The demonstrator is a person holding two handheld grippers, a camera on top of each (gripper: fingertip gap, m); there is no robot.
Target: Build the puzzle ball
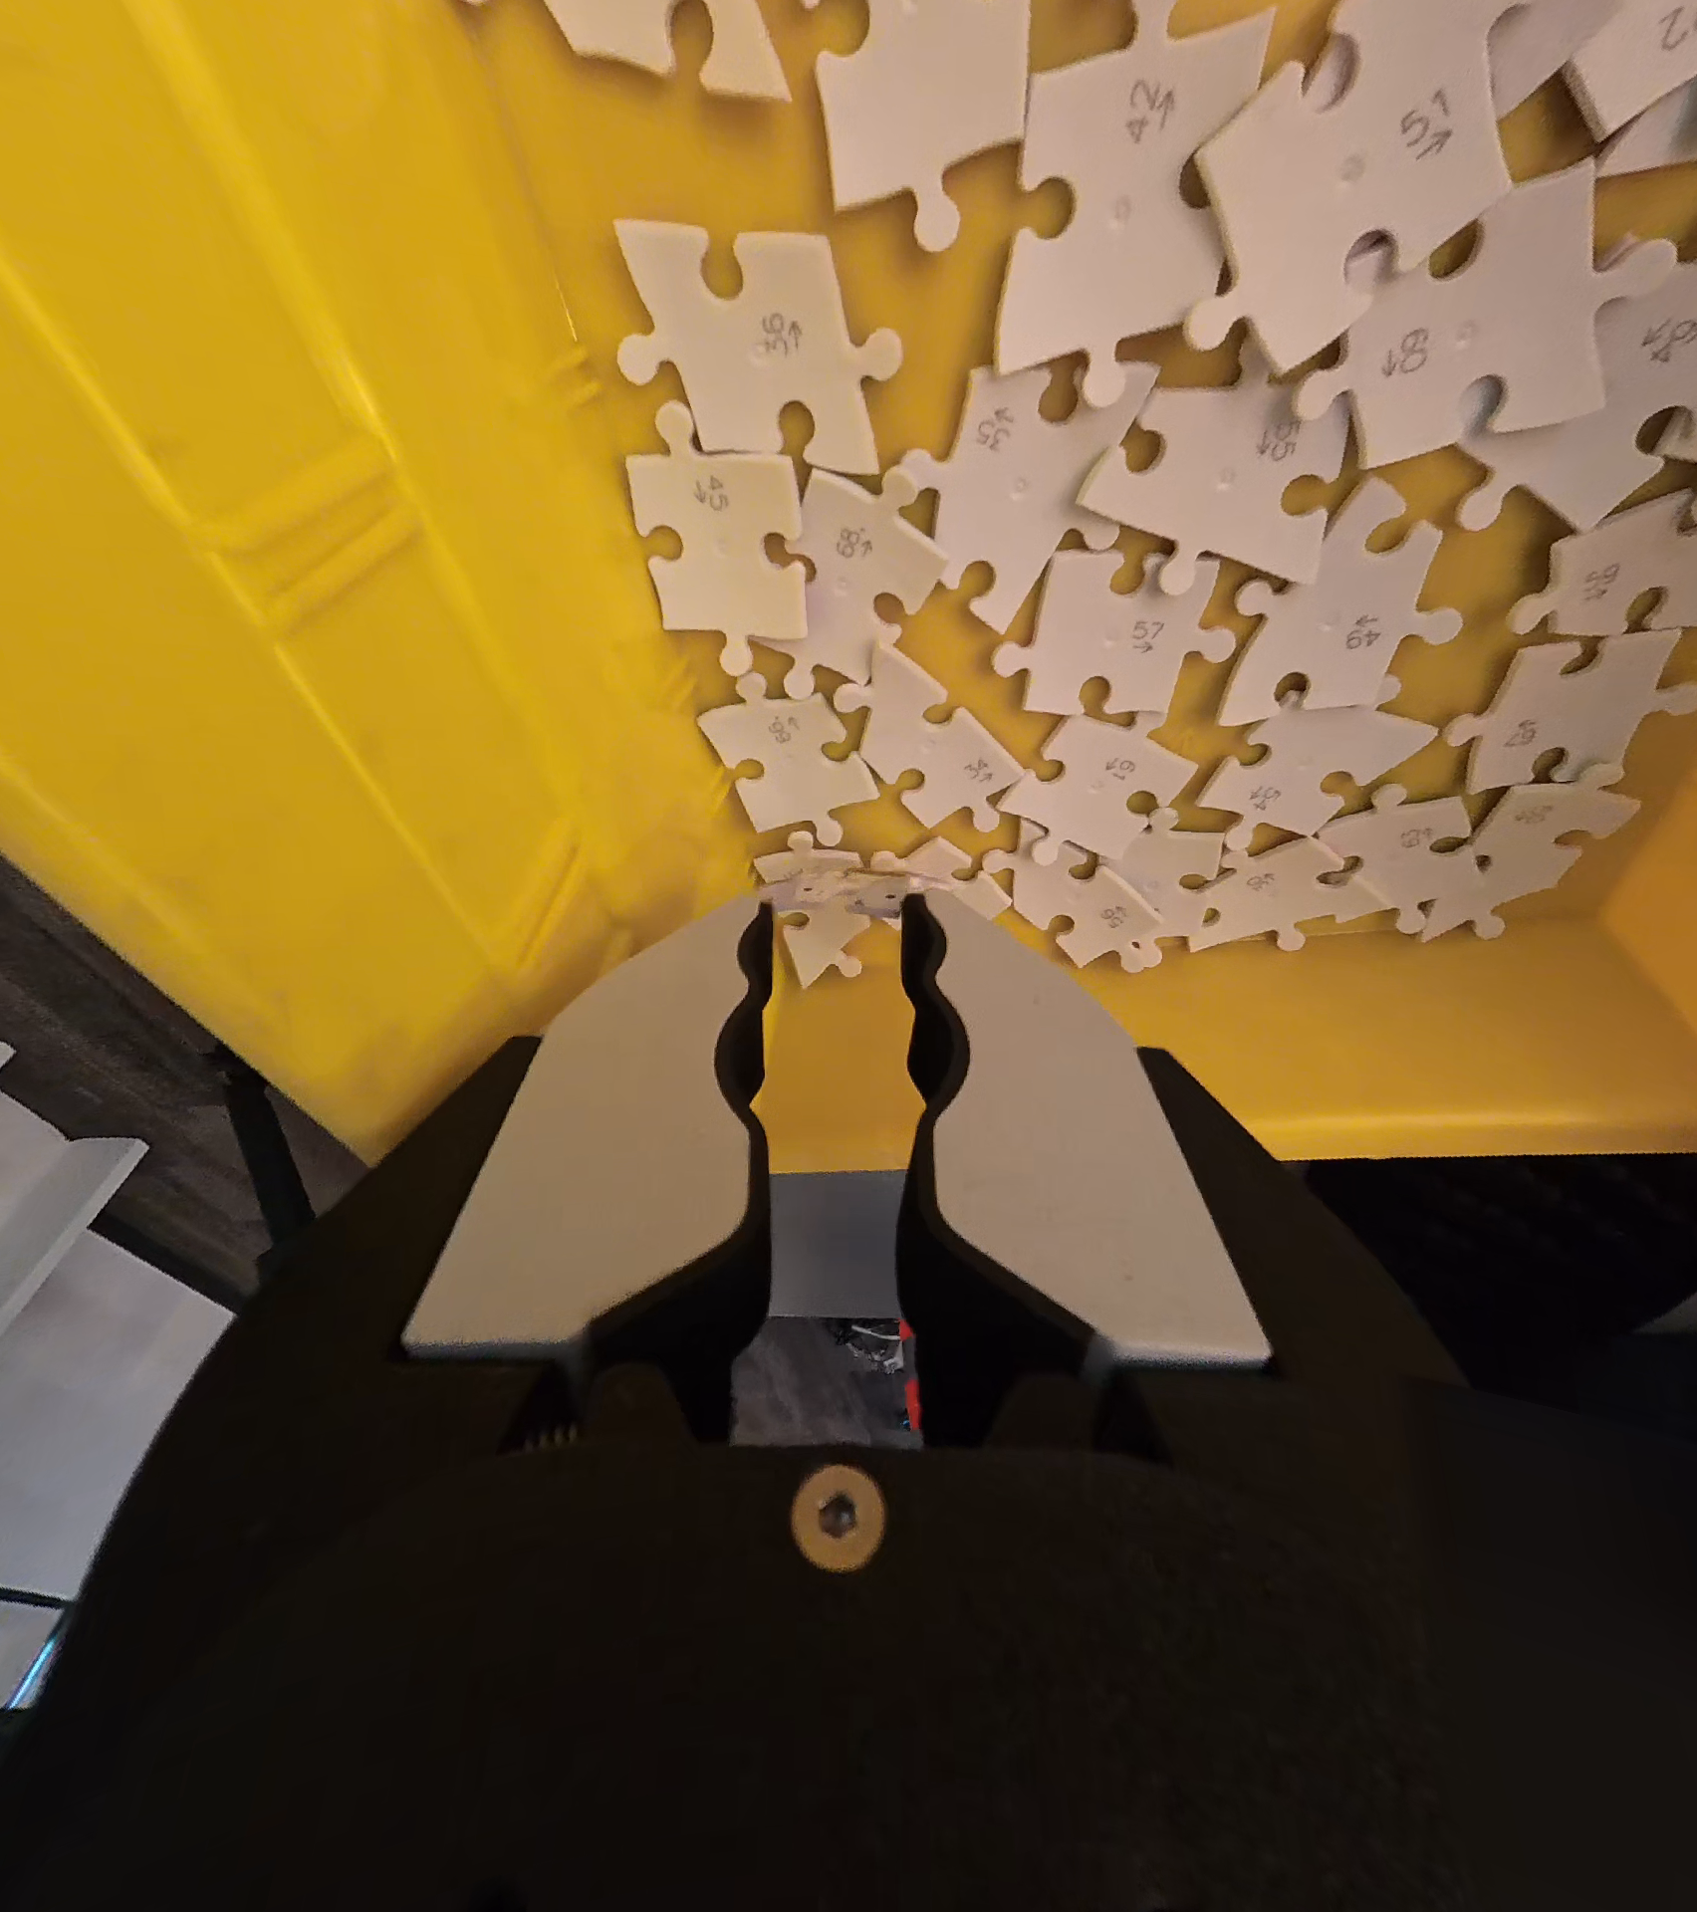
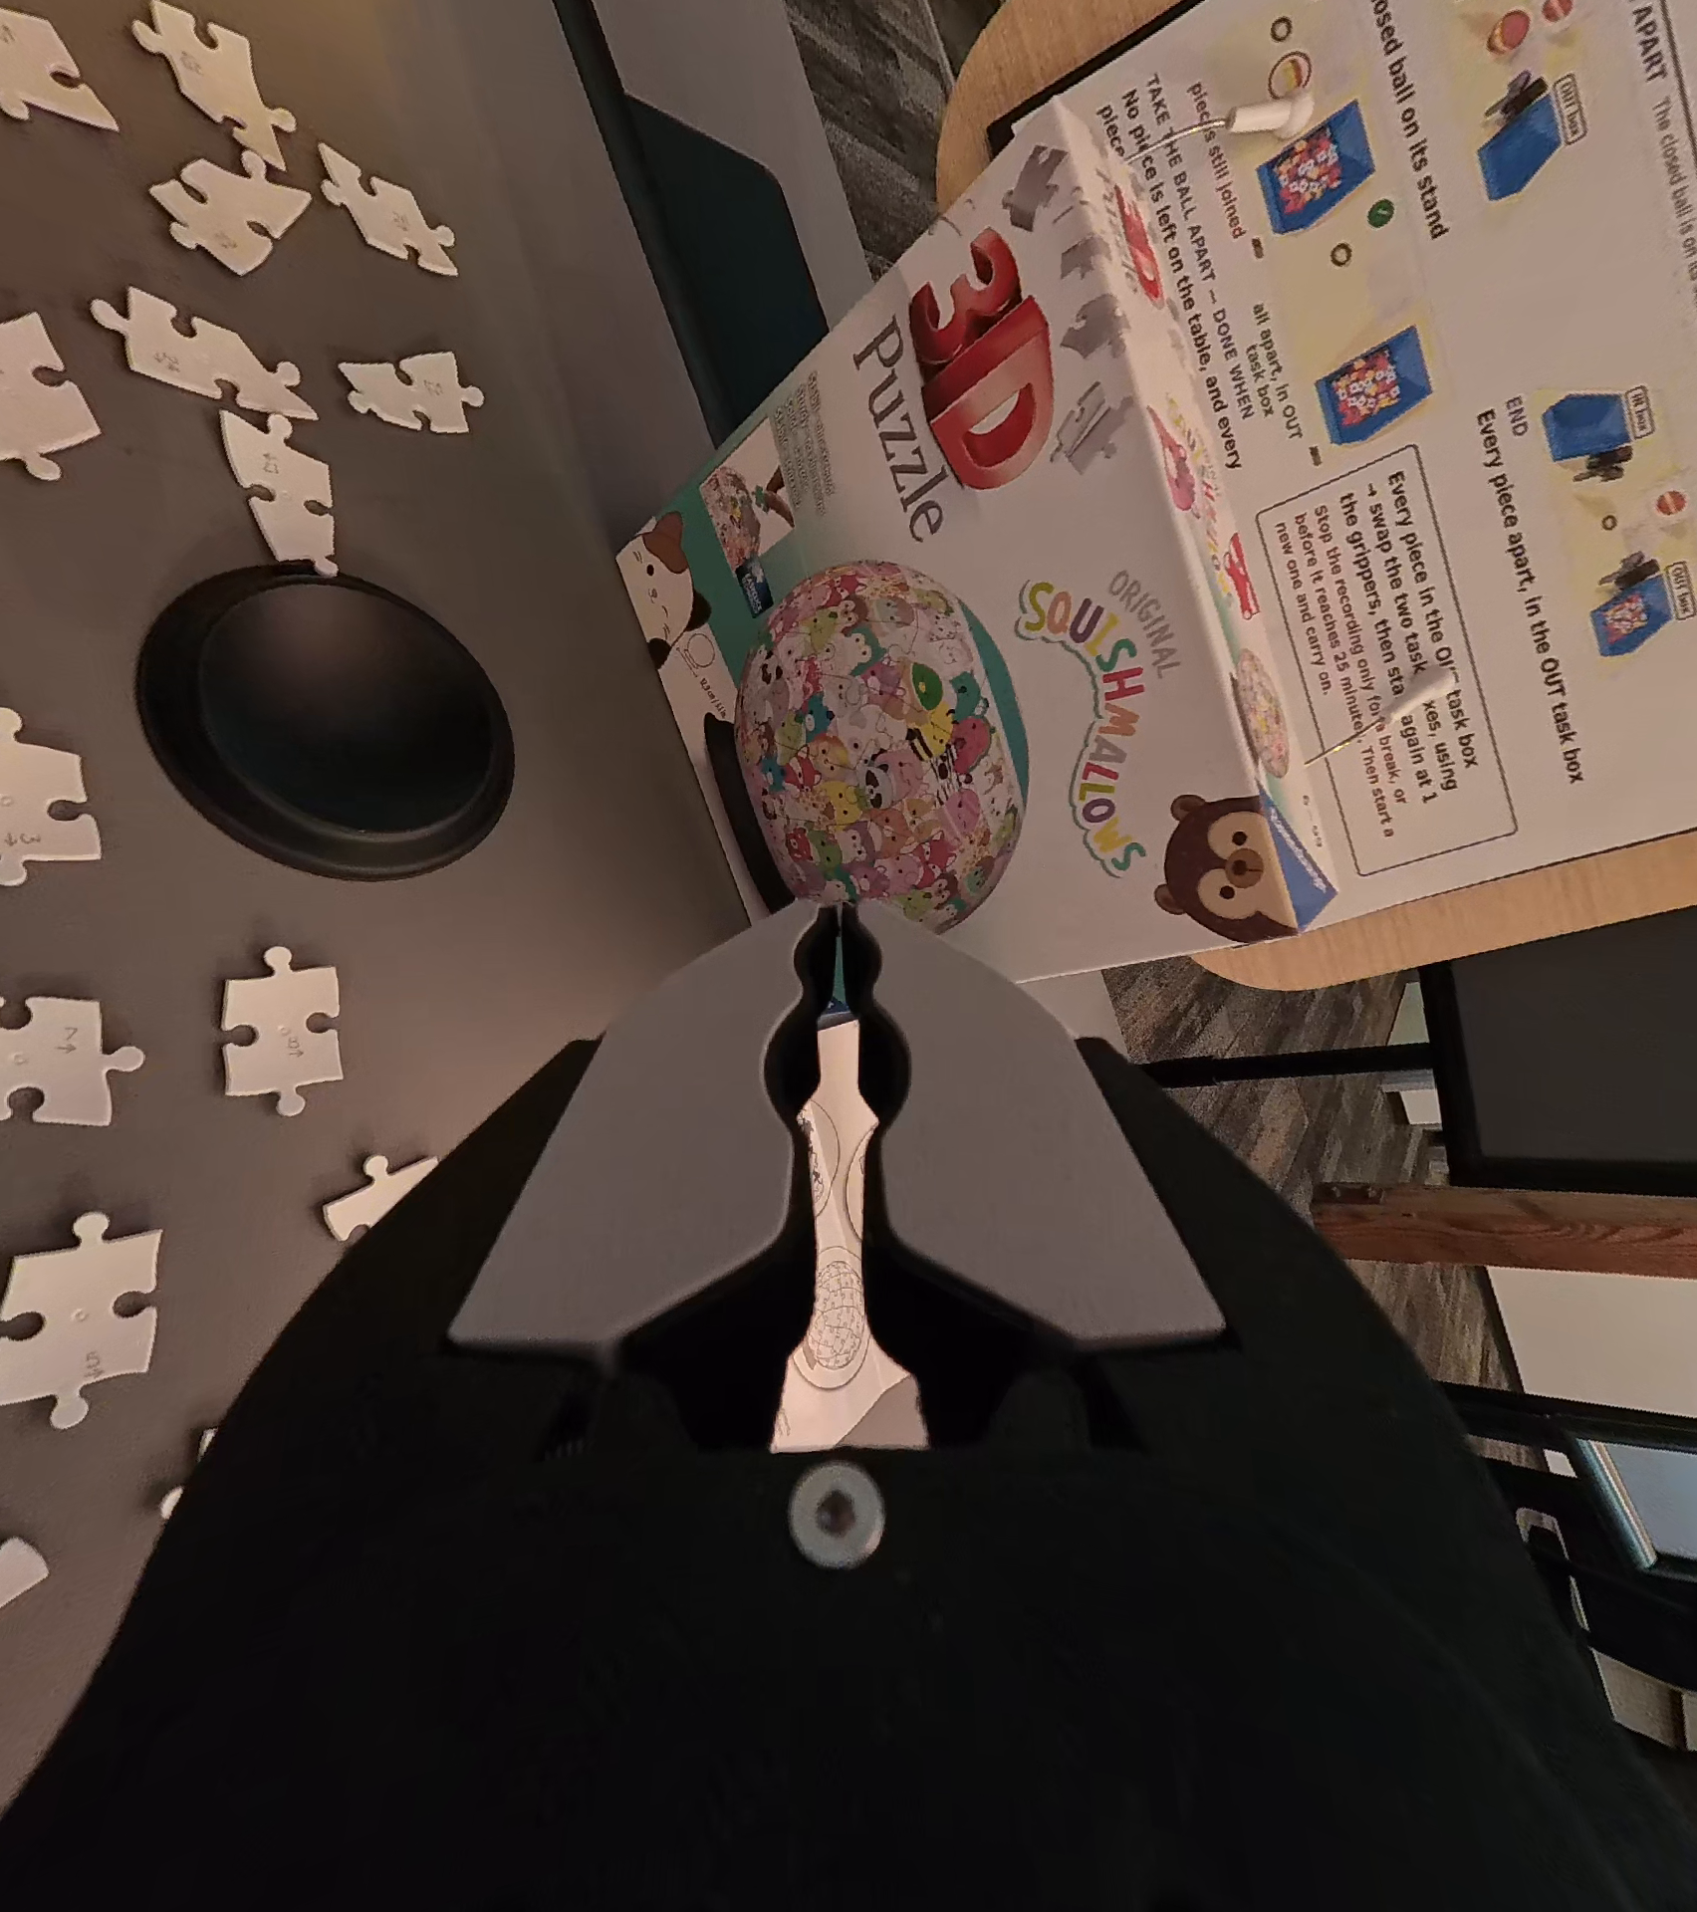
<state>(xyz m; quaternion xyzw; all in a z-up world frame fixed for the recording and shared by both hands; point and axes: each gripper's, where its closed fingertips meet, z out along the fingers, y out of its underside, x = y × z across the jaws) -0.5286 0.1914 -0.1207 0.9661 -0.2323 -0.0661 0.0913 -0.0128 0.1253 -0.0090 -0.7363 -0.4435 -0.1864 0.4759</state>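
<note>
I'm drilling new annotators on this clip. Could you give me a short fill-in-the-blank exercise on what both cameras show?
1. The left gripper, jaws apart, reaches into a bin coloured ____.
2. The white plastic puzzle pieces in that bin lie with their ____ sides up.
3. The right gripper is ____.
4. The round black stand sits on the ____ tabletop.

Missing words: yellow; numbered; shut; grey

Your yellow bin (image 1: 306,517) looks like smooth glossy plastic; the white puzzle pieces (image 1: 1113,641) in it look matt; the puzzle box (image 2: 1031,579) is printed cardboard
</note>
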